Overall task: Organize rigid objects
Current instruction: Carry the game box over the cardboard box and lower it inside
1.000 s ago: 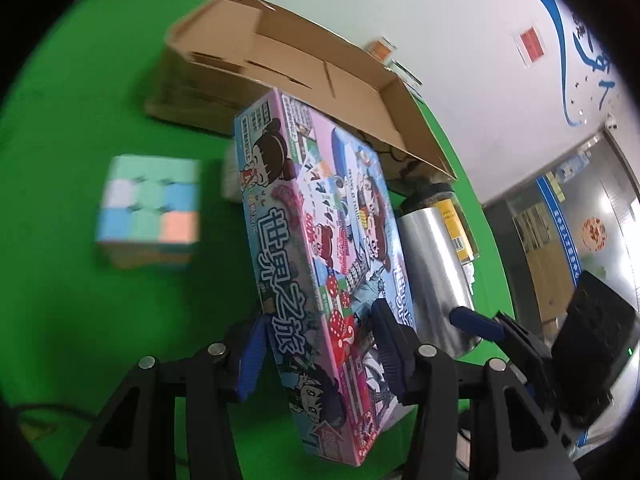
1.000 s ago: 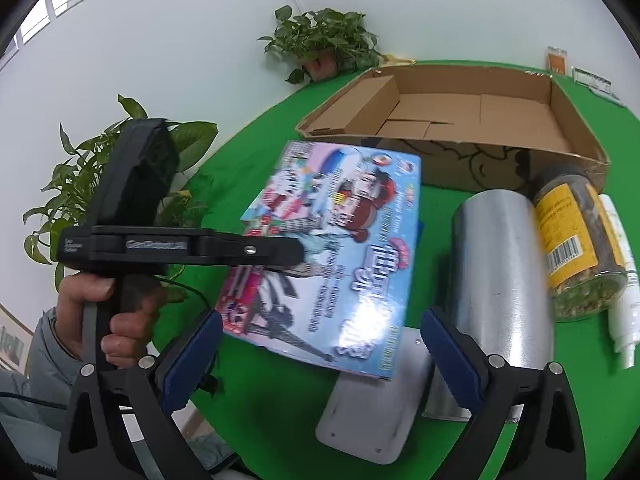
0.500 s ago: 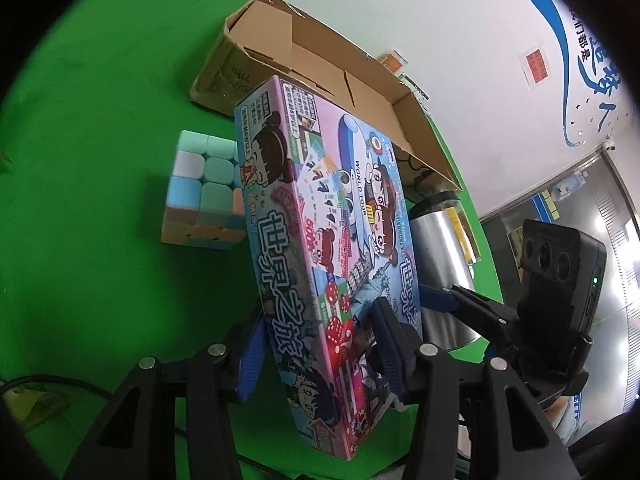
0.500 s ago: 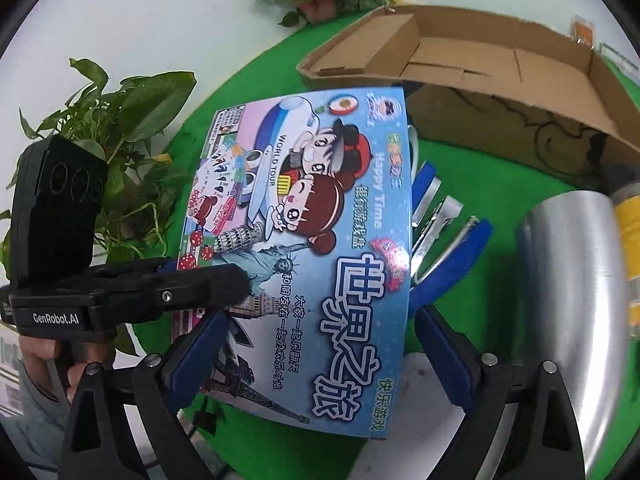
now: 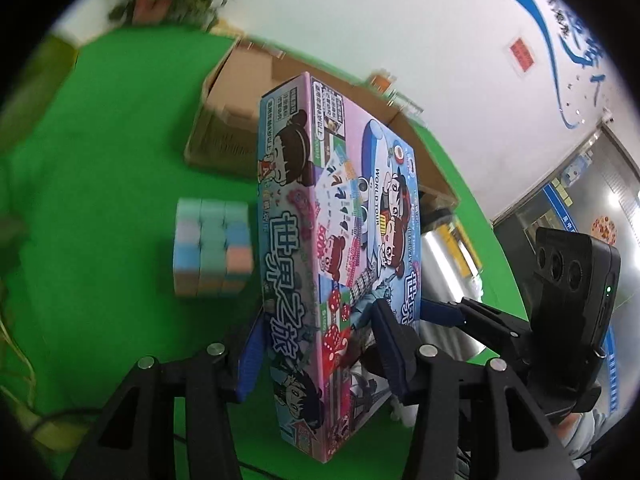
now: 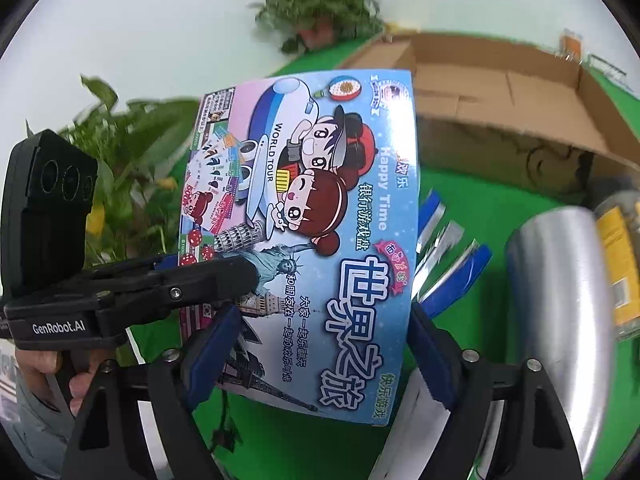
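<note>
Holding up a flat game box (image 5: 340, 248), clear of the green surface (image 5: 100, 184), in front of the open cardboard box (image 5: 240, 92) at the far edge. Showing a pale blue and pink cover with cartoon children, an airplane marked "WORLD TOUR", red dice, the Statue of Liberty, a leaning tower and large white Chinese lettering (image 6: 304, 216). Carrying a narrow pink side panel with another cartoon child and more lettering. Tilting slightly, long axis running away from the cameras.

Left gripper (image 5: 316, 352) pinching the box across its thin sides, blue pads pressing on both faces near the lower end. Right gripper (image 6: 316, 356) closing, the box's wide face sitting between its blue fingers (image 6: 430, 350); not possible to tell whether the pads are touching the edges.

Standing on the surface beside the game box: a pastel puzzle cube (image 5: 212, 252), blurred. Lying on the other side: a shiny metal cylinder (image 6: 560, 300), a jar with a yellow label (image 6: 618, 256) and blue-handled clips (image 6: 452, 256).
</note>
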Demonstrator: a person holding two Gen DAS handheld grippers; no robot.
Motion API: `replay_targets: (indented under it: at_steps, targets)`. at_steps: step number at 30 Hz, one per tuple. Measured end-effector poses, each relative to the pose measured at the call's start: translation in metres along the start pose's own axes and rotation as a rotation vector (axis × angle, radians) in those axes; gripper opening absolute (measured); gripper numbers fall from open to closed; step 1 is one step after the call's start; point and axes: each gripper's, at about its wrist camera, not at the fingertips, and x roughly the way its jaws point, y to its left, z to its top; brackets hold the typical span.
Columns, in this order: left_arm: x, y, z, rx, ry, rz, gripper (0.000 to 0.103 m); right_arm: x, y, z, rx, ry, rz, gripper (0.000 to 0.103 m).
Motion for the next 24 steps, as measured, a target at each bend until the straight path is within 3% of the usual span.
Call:
replay_targets:
  at_steps: [6,12,24]
  targets:
    - [-0.015,-0.04,0.041,0.129,-0.09,-0.018,0.049,-0.003,-0.002,0.005,0.016,-0.139,-0.037,0.079]
    - [-0.01,-0.08,0.093,0.241,-0.147,-0.052,0.05,-0.04,-0.02,0.04,0.034,-0.244,-0.098,0.079]
    - [0.008,-0.102,0.167,0.335,-0.202,-0.057,0.05,-0.058,-0.055,0.128,0.058,-0.301,-0.118,0.079]
